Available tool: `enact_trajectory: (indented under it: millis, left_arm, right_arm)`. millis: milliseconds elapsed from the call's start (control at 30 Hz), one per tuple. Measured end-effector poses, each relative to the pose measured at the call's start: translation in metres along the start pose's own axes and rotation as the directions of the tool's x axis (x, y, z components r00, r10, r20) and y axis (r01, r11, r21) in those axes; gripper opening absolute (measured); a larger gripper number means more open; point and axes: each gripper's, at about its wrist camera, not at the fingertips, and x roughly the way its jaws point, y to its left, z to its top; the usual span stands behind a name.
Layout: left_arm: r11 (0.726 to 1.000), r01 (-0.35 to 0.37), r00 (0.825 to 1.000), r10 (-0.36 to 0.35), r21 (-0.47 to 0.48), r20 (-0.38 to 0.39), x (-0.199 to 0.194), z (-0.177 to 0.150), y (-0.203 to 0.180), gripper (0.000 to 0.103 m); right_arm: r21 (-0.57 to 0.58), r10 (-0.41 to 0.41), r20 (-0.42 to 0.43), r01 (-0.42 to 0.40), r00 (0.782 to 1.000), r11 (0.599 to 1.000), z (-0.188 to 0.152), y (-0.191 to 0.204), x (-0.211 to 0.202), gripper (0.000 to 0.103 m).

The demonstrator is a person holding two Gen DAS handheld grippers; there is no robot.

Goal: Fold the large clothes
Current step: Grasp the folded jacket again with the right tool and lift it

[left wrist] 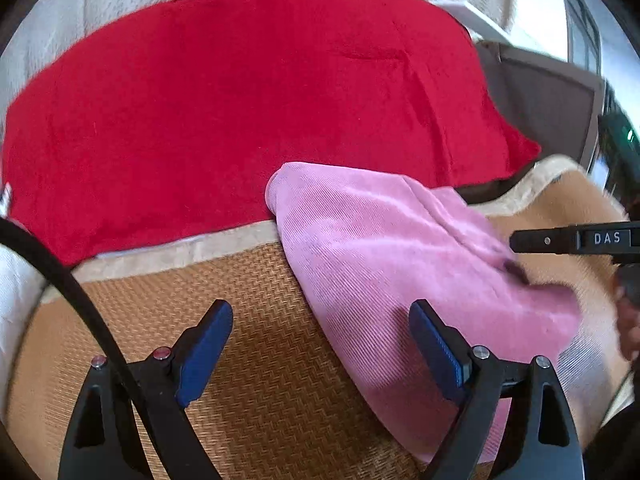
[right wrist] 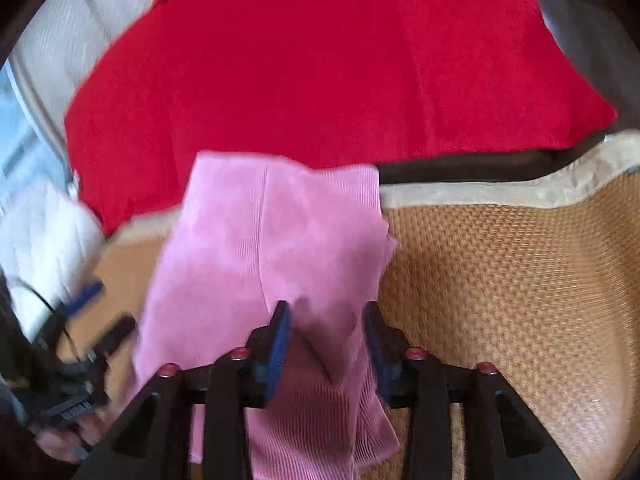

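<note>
One pink garment (right wrist: 280, 240) bunches between the right hand-held gripper's (right wrist: 326, 320) parted fingers; left hand-held gripper (left wrist: 320, 316) gapes empty.

There is one pink ribbed knit garment (left wrist: 400, 264), and in the right wrist view its cloth (right wrist: 264, 248) fills the centre. There is one large red plush blanket (left wrist: 248, 104) at 12 o'clock of it. There is one woven straw-coloured mat with a beige cloth border (left wrist: 248, 360) under both. There is one white quilted cloth (right wrist: 44, 232) at 9 o'clock. Hand-held grippers are two: the left hand-held gripper (left wrist: 320, 344) and the right hand-held gripper (right wrist: 326, 344), each with two blue pads.
</note>
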Motion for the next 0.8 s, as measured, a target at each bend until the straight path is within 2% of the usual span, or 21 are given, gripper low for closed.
enact_trajectory:
  millis: [33,133,200,333,400,467,533,633,733,800]
  left_arm:
    - [0.999,0.029,0.999,-0.030,-0.026,-0.013,0.003,0.001,0.005,0.090]
    - [0.985,0.142,0.986,-0.149,-0.096,-0.072,0.015,0.001,0.016,0.090]
    - [0.967,0.206,0.970,-0.222,-0.150,-0.097,0.022,-0.002,0.020,0.090]
    - [0.954,0.238,0.961,-0.258,-0.182,-0.101,0.024,-0.005,0.020,0.090]
    - [0.941,0.275,0.947,-0.300,-0.196,-0.114,0.029,-0.005,0.021,0.090]
    - [0.923,0.310,0.931,-0.344,-0.227,-0.125,0.033,-0.008,0.023,0.090]
    - [0.917,0.320,0.927,-0.355,-0.240,-0.124,0.034,-0.008,0.025,0.090]
    - [0.925,0.311,0.933,-0.341,-0.220,-0.117,0.033,-0.009,0.023,0.090]
    - [0.940,0.284,0.944,-0.309,-0.189,-0.115,0.032,-0.009,0.017,0.090]
    - [0.945,0.269,0.950,-0.292,-0.185,-0.109,0.028,-0.006,0.018,0.090]
  right_arm:
    - [0.025,0.020,0.010,-0.020,1.000,0.999,0.002,-0.004,0.000,0.069]
    - [0.097,0.098,-0.013,-0.096,0.995,0.991,0.006,-0.019,0.010,0.069]
    - [0.152,0.142,-0.037,-0.135,0.989,0.979,0.007,-0.029,0.020,0.069]
    - [0.214,0.209,-0.049,-0.194,0.977,0.957,0.008,-0.043,0.031,0.069]
    - [0.220,0.249,-0.084,-0.225,0.965,0.949,0.008,-0.043,0.040,0.069]
    - [0.216,0.254,-0.102,-0.227,0.962,0.950,0.011,-0.042,0.051,0.069]
    - [0.231,0.287,-0.121,-0.254,0.950,0.939,0.010,-0.043,0.060,0.069]
    - [0.239,0.293,-0.115,-0.260,0.949,0.936,0.008,-0.043,0.062,0.069]
    - [0.184,0.236,-0.116,-0.213,0.965,0.960,0.002,-0.032,0.060,0.070]
    - [0.114,0.157,-0.095,-0.146,0.983,0.983,0.000,-0.018,0.054,0.069]
